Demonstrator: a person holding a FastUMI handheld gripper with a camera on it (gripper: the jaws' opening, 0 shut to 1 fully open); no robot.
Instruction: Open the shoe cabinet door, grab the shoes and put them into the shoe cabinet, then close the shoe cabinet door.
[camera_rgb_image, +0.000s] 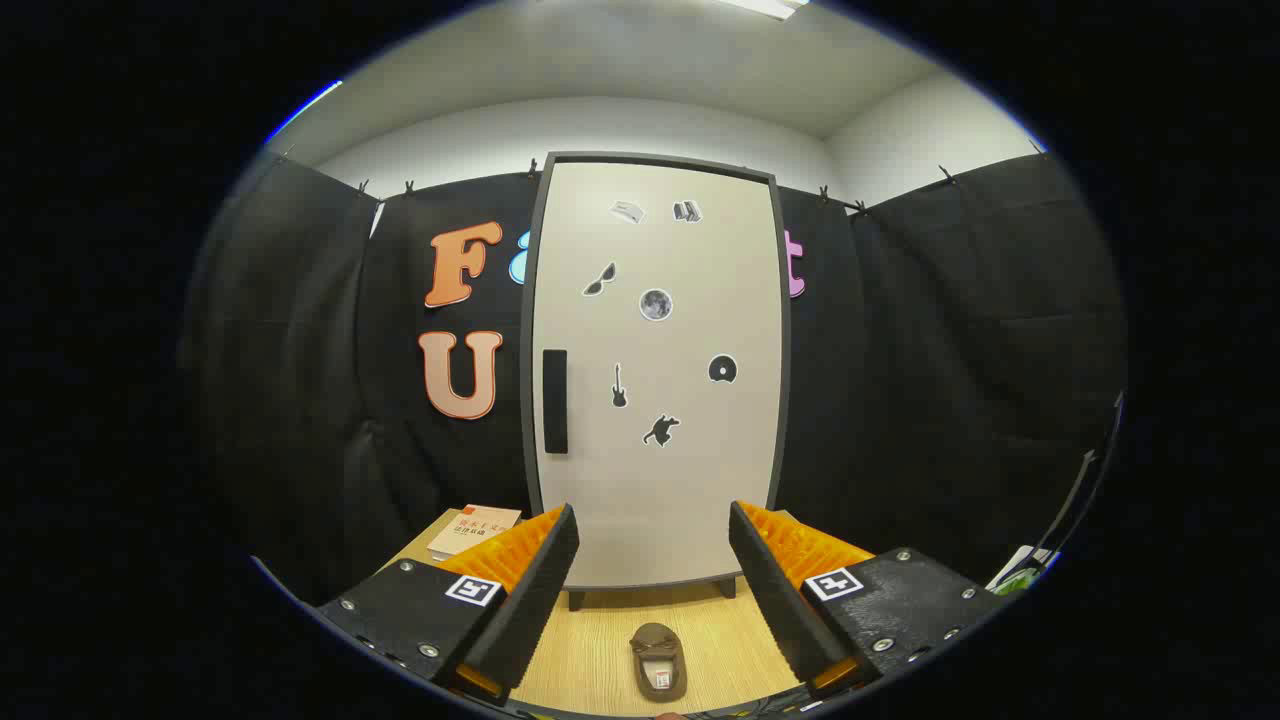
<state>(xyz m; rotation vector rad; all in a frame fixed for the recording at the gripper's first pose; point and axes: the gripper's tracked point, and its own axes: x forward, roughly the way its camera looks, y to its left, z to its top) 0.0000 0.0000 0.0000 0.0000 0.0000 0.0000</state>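
The shoe cabinet (655, 480) stands upright on the wooden table beyond my fingers, its pale door closed and dotted with several small stickers. A dark vertical handle (555, 401) sits on the door's left side. One brown shoe (658, 661) lies on the table in front of the cabinet, low between my two fingers, toe toward the cabinet. My gripper (653, 530) is open, held back from the door, with nothing between its fingers.
A book (473, 530) with a light cover lies on the table (600, 650) left of the cabinet, partly behind the left finger. Black cloth walls close in the booth behind and on both sides.
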